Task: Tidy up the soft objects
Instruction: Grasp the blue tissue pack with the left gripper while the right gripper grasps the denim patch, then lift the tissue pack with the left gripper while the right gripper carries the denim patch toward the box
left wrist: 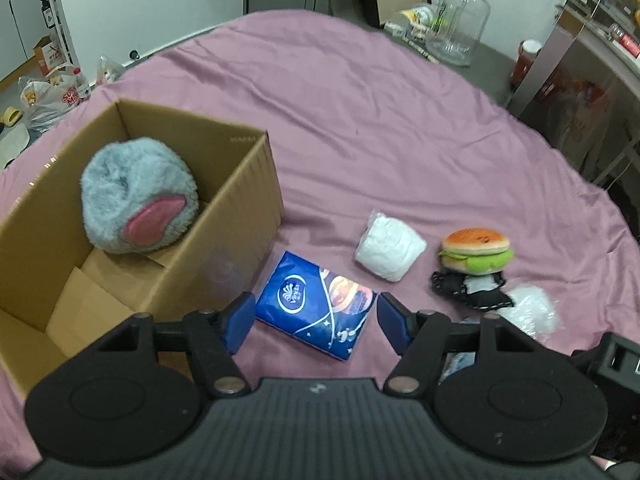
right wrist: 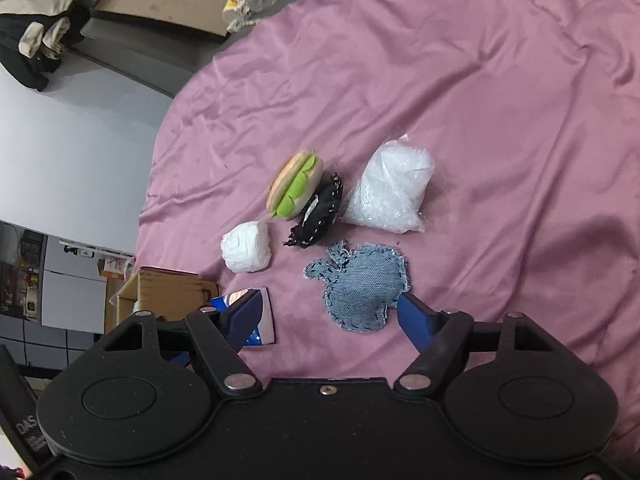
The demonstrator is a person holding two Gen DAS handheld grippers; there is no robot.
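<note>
A cardboard box point(left wrist: 256, 184) stands at the left on the pink cloth and holds a fluffy grey-blue plush point(left wrist: 136, 196). My left gripper point(left wrist: 316, 318) is open just above a blue tissue pack point(left wrist: 316, 304), which lies between its fingers. Beyond lie a white soft bundle point(left wrist: 390, 250), a plush burger point(left wrist: 476, 250), a black fabric piece point(left wrist: 468, 288) and a clear bag of white stuffing point(left wrist: 528, 312). My right gripper point(right wrist: 332, 316) is open over a denim patch point(right wrist: 360, 288). The burger point(right wrist: 296, 184), black piece point(right wrist: 318, 212), white bundle point(right wrist: 246, 246) and stuffing bag point(right wrist: 390, 192) lie beyond it.
A pink cloth point(left wrist: 400, 120) covers the table. A large clear jar point(left wrist: 460, 20) stands at the far edge with clutter. Plastic bags point(left wrist: 52, 96) lie on the floor at the left. A shelf unit point(left wrist: 592, 80) is at the right.
</note>
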